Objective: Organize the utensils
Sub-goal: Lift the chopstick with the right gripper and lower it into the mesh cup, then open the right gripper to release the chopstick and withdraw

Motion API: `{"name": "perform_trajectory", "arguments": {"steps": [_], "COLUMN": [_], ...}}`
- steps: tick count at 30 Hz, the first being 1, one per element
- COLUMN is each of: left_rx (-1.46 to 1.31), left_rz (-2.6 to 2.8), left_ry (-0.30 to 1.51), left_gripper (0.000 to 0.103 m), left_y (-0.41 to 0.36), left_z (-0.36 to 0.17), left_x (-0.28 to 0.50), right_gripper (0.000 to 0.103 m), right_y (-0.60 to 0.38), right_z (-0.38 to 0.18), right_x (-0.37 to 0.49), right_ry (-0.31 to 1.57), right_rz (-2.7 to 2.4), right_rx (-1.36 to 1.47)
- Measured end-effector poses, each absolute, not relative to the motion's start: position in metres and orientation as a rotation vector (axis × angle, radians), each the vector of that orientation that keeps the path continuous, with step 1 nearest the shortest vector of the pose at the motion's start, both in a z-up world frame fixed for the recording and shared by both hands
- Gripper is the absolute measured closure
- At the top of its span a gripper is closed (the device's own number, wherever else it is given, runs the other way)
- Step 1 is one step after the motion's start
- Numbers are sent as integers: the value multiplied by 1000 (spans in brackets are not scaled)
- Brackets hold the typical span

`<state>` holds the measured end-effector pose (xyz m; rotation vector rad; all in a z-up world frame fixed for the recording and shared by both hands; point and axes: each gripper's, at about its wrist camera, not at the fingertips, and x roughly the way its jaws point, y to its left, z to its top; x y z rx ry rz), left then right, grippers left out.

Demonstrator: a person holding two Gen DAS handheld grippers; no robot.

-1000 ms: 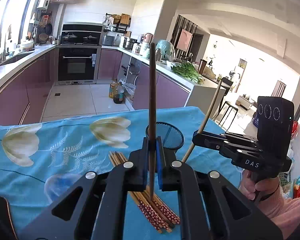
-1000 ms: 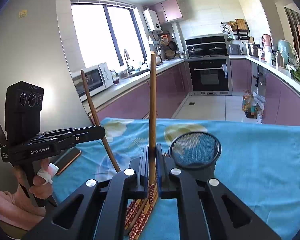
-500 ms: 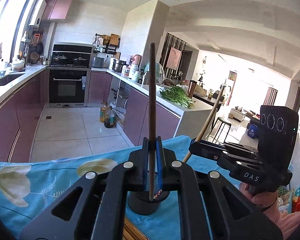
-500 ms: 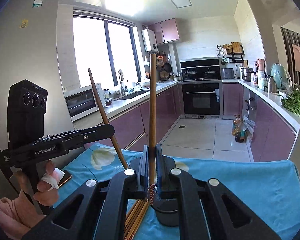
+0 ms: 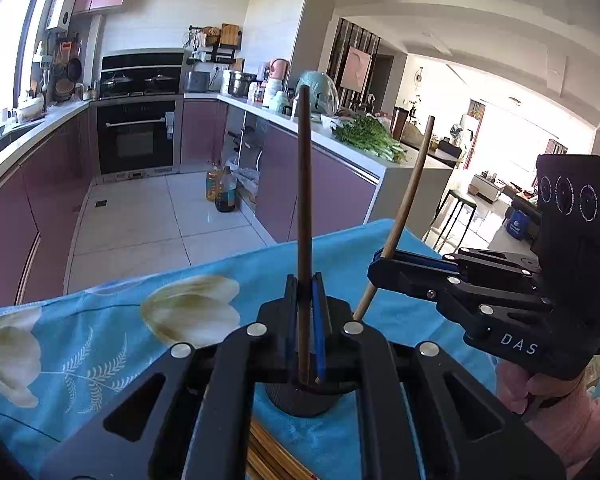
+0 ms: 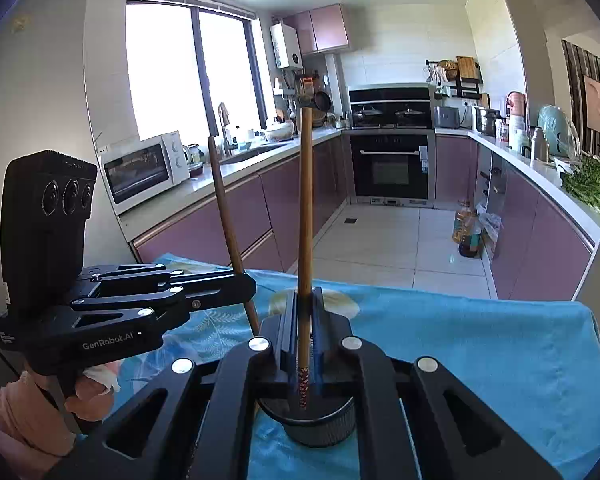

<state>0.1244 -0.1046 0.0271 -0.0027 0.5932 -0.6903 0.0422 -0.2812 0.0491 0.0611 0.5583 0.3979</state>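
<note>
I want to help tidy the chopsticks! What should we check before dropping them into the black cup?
1. Left gripper shut on its chopstick: ok.
2. Right gripper shut on its chopstick: ok.
3. Both chopsticks upright: ok, the left one leans a little in the right view.
4. Cup standing on the cloth: ok.
5. Tips over the cup's mouth: looks so, cannot tell for sure.
6. Room inside the cup: cannot tell.

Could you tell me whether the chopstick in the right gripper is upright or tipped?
Upright: the chopstick rises nearly vertically from the right gripper's shut fingers, its patterned tip above the black holder.
</note>
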Motion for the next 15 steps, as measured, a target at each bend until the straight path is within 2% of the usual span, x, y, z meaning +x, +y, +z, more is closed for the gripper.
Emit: {"name": "perform_trajectory", "arguments": {"steps": [8,15], "left_rx": [19,18], "left_rz": [-704,-687], "left_ry": [650,670], "left_gripper": [95,95], "left_y": [-108,-113], "left_z": [9,12], "left_x": [133,142], "right_gripper": [97,97], "right_y": [-272,-271], "right_z": [28,25], "right_x": [58,73], "right_ry": [690,718], "right_rz": [403,390], "right_rx": [41,72]}}
